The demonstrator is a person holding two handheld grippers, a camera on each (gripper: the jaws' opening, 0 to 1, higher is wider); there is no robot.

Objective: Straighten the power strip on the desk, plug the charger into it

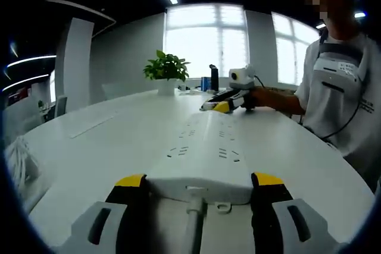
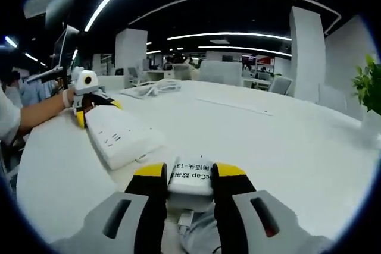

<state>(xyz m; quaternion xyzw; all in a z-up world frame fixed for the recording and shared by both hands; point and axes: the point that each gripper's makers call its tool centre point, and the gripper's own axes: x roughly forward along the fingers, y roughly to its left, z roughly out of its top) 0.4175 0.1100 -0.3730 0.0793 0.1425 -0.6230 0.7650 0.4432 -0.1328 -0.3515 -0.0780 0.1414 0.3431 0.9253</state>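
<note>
The left claw [image 1: 199, 185] pinched the cord end of the power strip [image 1: 205, 150], flat on the table [image 1: 107, 147]. The right claw [image 2: 190, 176] gripped the charger [image 2: 191, 175] sideways. Both looked rigid, light, smooth plastic, likely slippery.

Power strip [image 1: 202, 153] on desk [image 1: 107, 147]
</note>
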